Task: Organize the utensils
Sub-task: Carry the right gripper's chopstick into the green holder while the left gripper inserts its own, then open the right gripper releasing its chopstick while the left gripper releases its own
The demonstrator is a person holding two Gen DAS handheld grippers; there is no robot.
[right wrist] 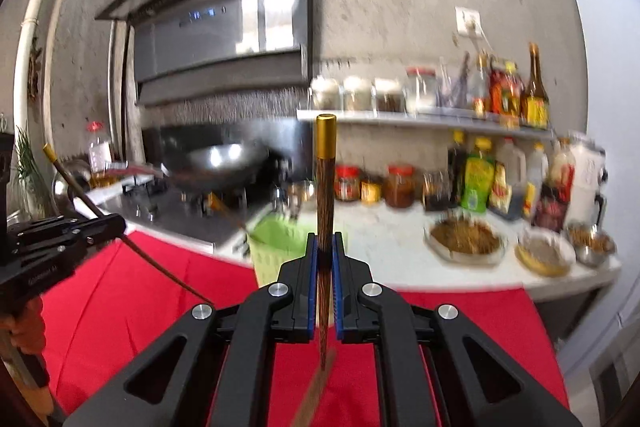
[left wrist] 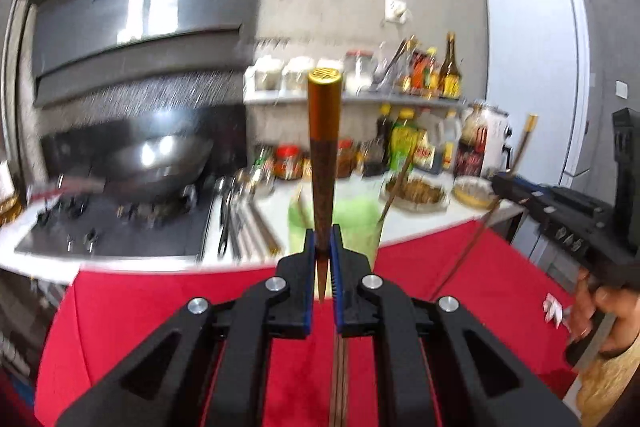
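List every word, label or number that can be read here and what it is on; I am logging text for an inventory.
None can be read for certain.
Gold cap of the brown wooden chopstick: an embossed mark, not legible.
Side of the black left tool: small pale lettering, too blurred.
Labels on the yellow-labelled dark glass bottle and the green plastic bottle: blurred.

Gold-capped chopstick [right wrist: 325,223] upright in right claw [right wrist: 324,247]

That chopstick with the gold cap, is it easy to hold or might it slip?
Probably stiff: the chopstick stands straight above the left gripper. Its taper towards the tip could let it slide through. The round gold cap suggests it would roll if laid flat.
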